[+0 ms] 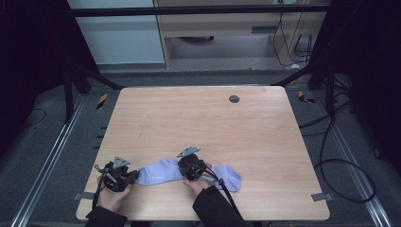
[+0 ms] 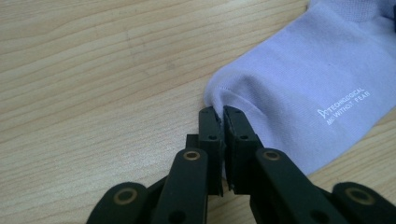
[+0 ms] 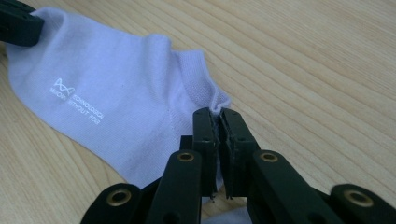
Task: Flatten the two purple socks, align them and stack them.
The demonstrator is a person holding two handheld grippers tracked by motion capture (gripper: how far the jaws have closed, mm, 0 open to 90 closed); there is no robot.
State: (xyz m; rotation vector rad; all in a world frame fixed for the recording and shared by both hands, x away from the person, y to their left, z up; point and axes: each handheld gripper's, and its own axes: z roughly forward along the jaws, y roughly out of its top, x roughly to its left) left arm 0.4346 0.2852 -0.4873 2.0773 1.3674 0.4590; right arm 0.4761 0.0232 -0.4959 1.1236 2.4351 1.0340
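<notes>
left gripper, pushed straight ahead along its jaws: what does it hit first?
The lilac sock: the left gripper is already shut on its end, so more of the sock's body lies directly ahead. Beyond that, likely the right gripper on the same sock, though depth is hard to judge.

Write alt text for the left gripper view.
The left gripper has its two black jaws shut on the edge of a pale lilac sock lying on a wooden table. Small white lettering is printed on the sock to the right of the jaws.
</notes>
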